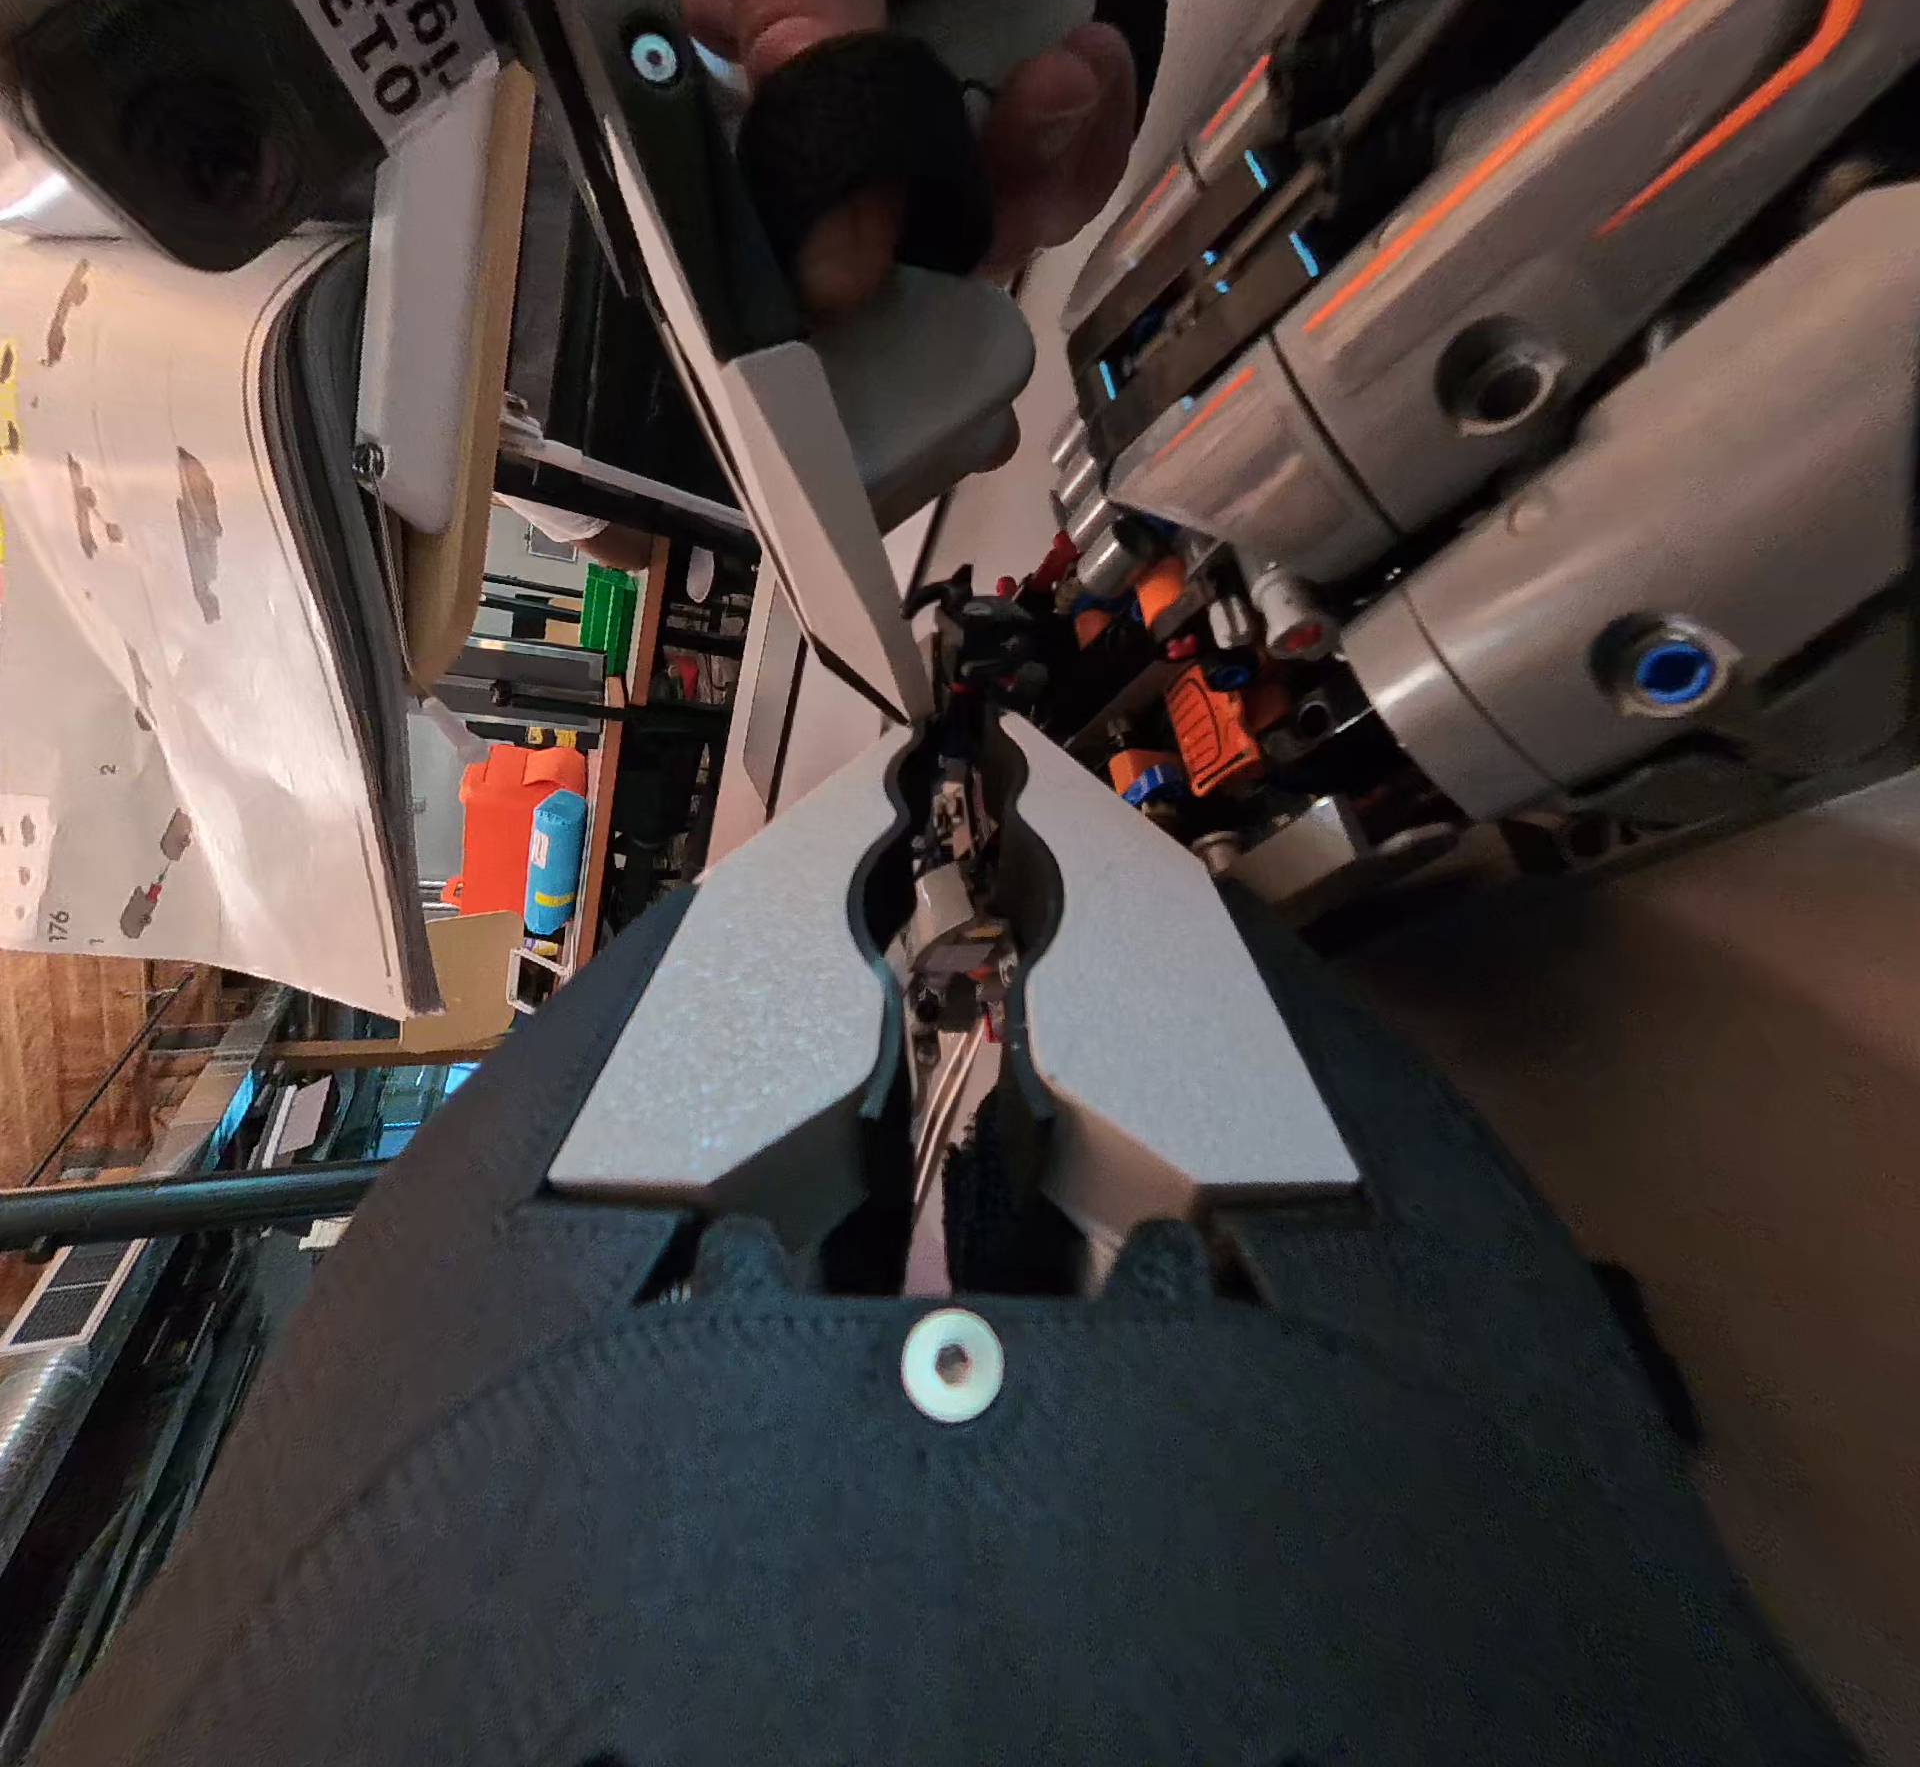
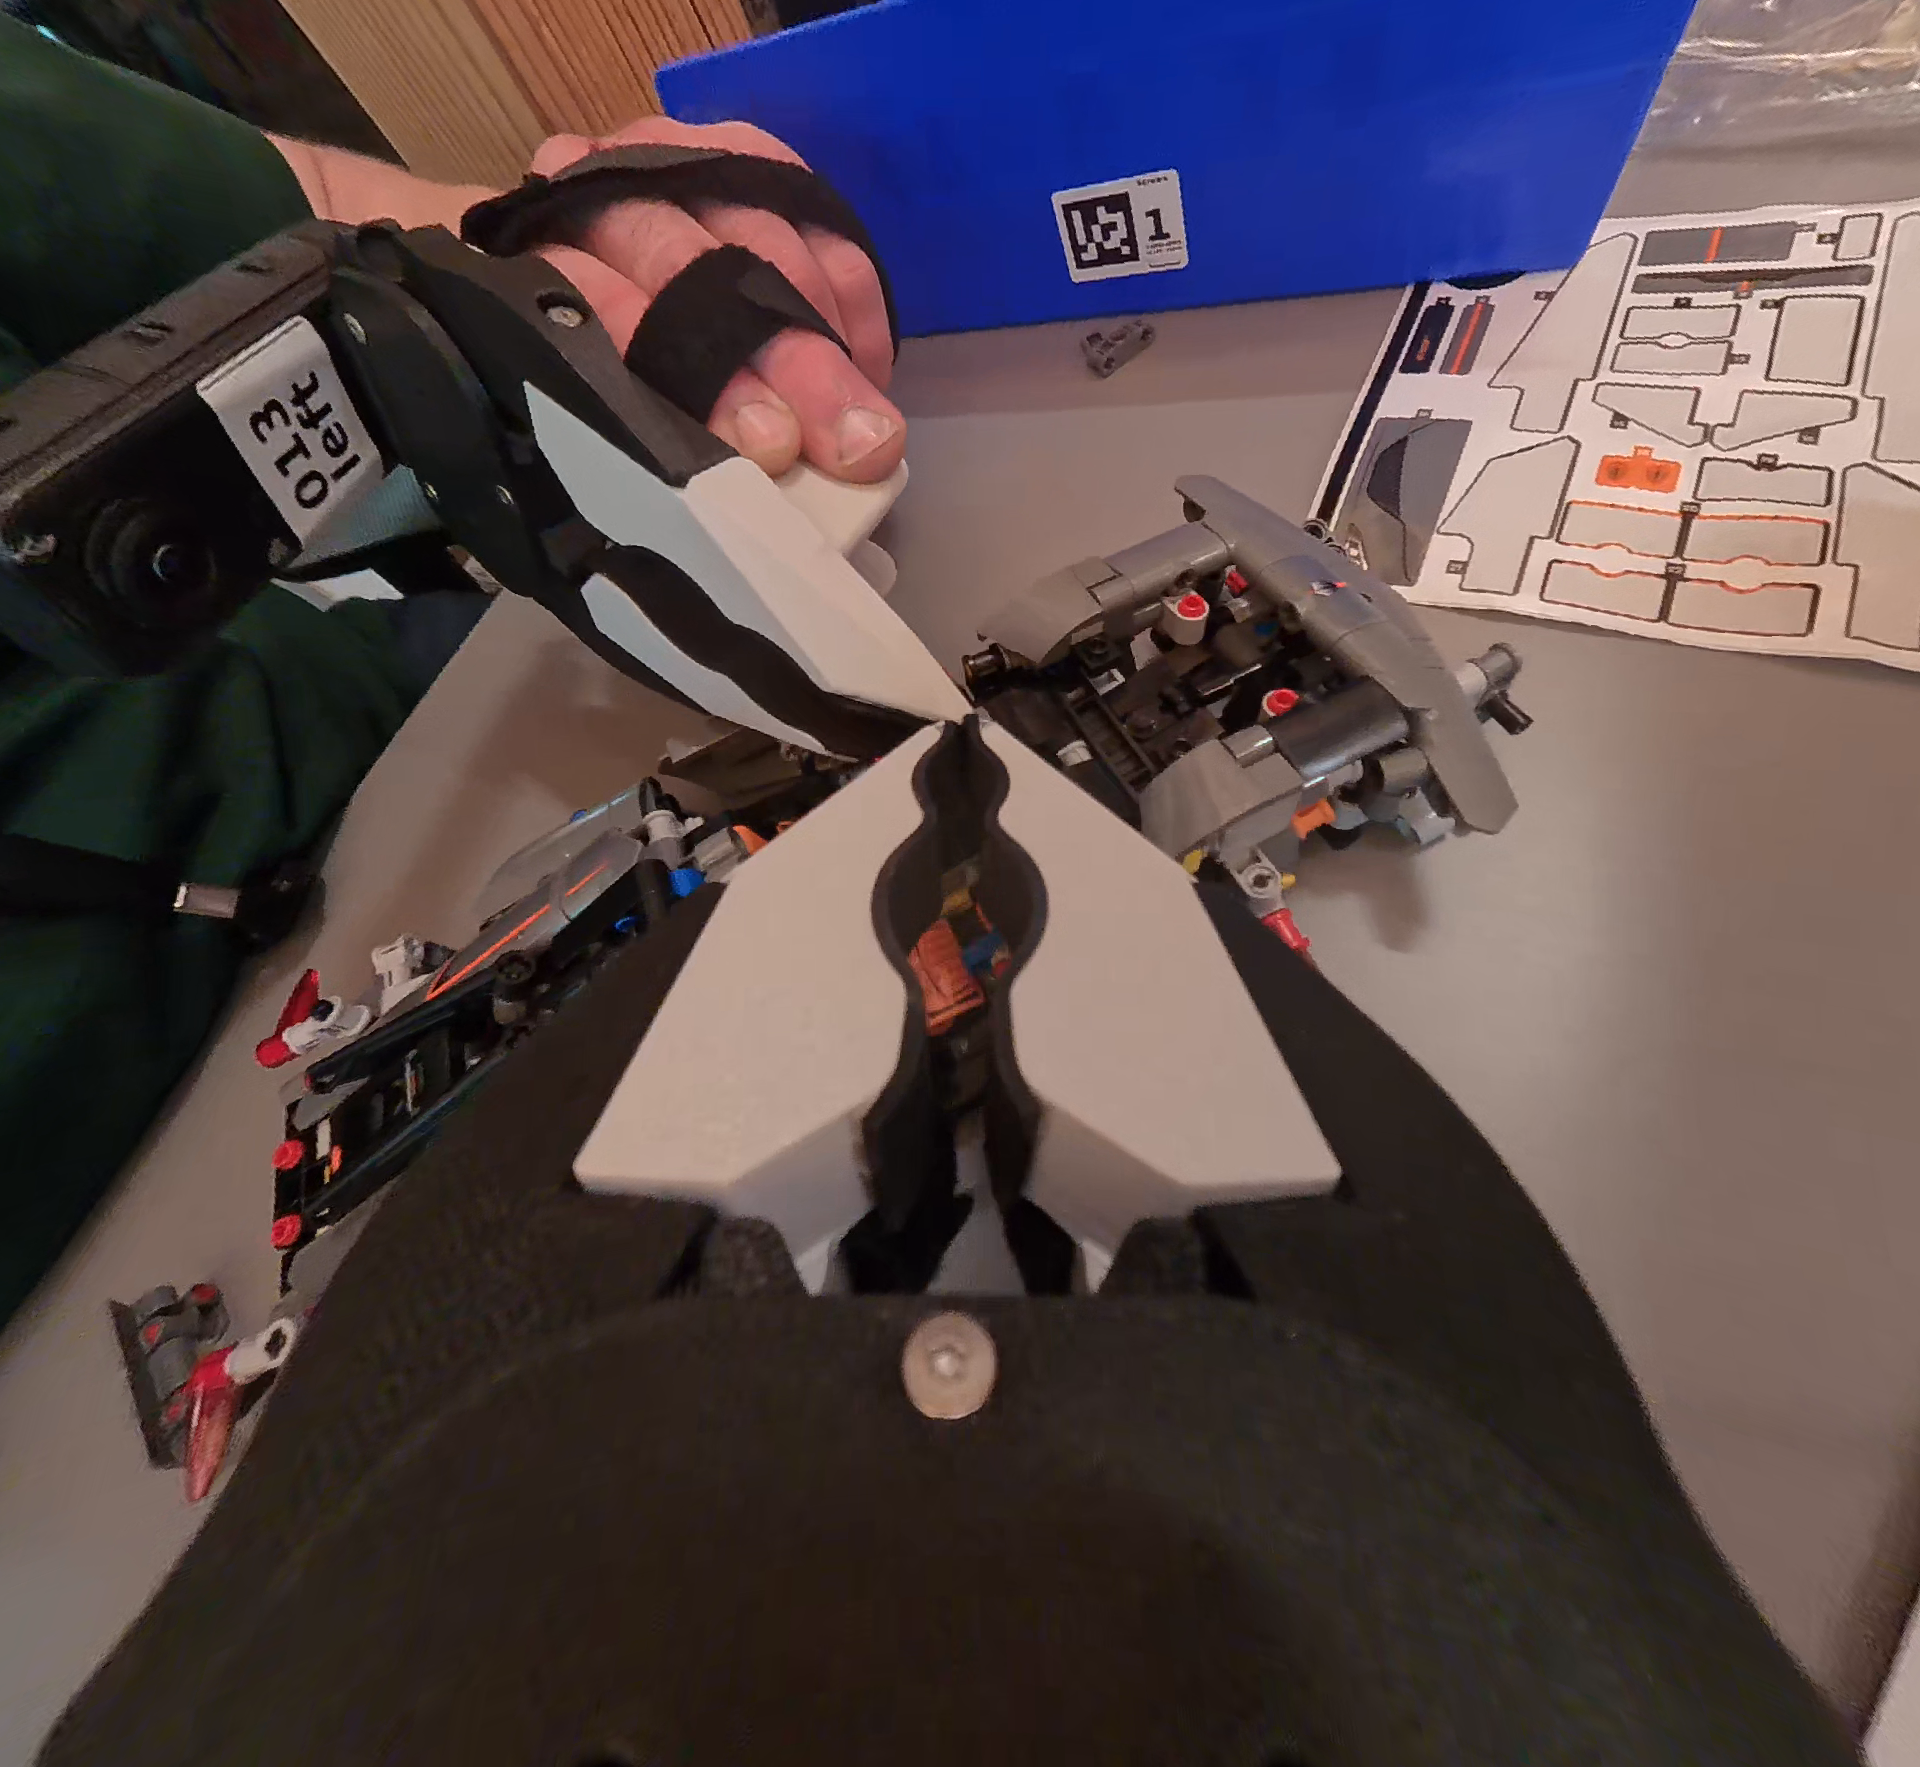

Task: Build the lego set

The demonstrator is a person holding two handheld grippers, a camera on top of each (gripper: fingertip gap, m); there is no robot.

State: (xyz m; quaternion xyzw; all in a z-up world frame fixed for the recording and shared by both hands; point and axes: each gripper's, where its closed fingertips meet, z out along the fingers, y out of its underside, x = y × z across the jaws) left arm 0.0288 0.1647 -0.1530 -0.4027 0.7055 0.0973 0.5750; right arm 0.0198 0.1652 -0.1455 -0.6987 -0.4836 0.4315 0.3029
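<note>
The blue bin [image 2: 1195,86] stands at the back of the grey surface [image 2: 1662,990], with the sticker sheet [image 2: 1662,429] lying flat to its right. In front of them sits the lego model, in two large grey-and-black parts with orange trim: the rear section [image 2: 1278,668] rests on the surface beyond the claw tips, and the long body [image 2: 499,979] lies to the left, with a small red-tipped piece [image 2: 197,1374] loose near it. The open manual [image 1: 187,574] shows only in the left wrist view.

Both claws meet at one spot between the two model parts. The right claw [image 2: 961,730] has its tips drawn together to a point, with nothing visibly pinched between them. The left claw [image 1: 956,735] has a narrow gap at its tips; model parts show through the gap, but I cannot tell whether it grips any of them.

The step in hand looks like seating or nudging a small part deep inside the model, where the tips converge. To do it well, one claw should brace the model so it does not slide on the smooth surface, while the other presses straight along the pin's axis, not sideways. Short, light pushes suit this; a hard shove could pop nearby pieces loose. The tips crowd each other, so they need to be kept from colliding.
</note>
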